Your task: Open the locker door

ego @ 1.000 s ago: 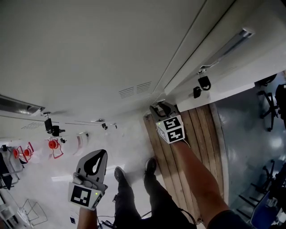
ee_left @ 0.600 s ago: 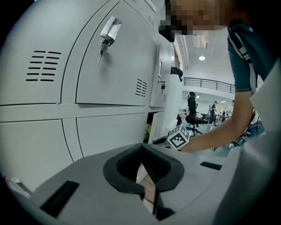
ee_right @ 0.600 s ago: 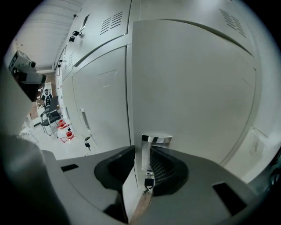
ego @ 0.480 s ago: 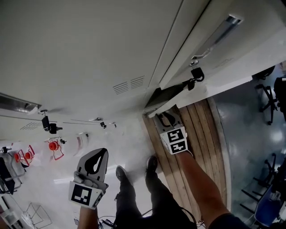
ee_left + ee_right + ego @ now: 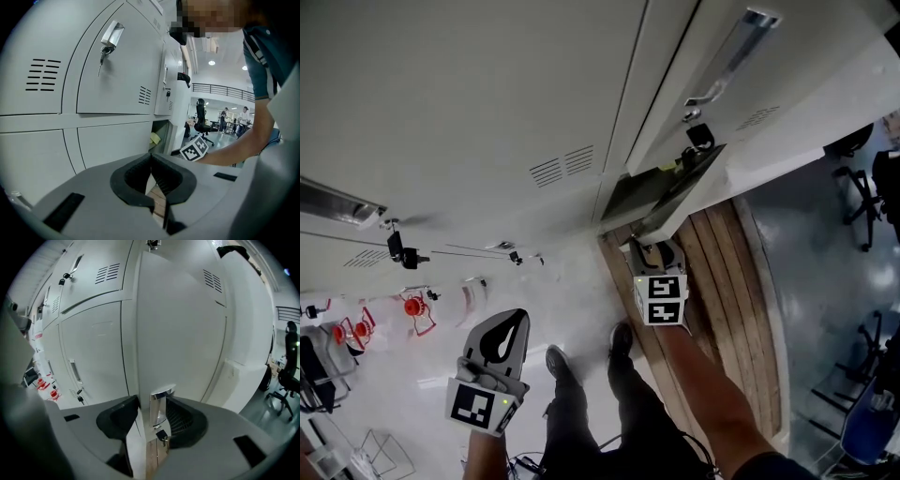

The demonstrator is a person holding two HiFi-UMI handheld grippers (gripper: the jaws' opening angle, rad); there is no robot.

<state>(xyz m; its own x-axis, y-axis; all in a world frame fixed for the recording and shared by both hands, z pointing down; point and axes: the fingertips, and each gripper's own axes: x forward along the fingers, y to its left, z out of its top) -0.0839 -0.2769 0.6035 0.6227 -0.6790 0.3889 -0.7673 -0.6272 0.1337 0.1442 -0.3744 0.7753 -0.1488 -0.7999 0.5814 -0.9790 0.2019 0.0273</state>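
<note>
The head view holds two grippers, the left gripper (image 5: 504,336) at seven o'clock and the right gripper (image 5: 652,251) just off centre toward three o'clock, two shoes (image 5: 558,361) at six o'clock between them, and one locker door (image 5: 675,192) standing open at two o'clock. The left gripper view counts two keys (image 5: 103,50) hanging in locks, at eleven and one o'clock, two vent grilles (image 5: 43,75) at nine o'clock and near centre, one office chair (image 5: 202,123) and two people (image 5: 243,115) standing far off at three o'clock.
</note>
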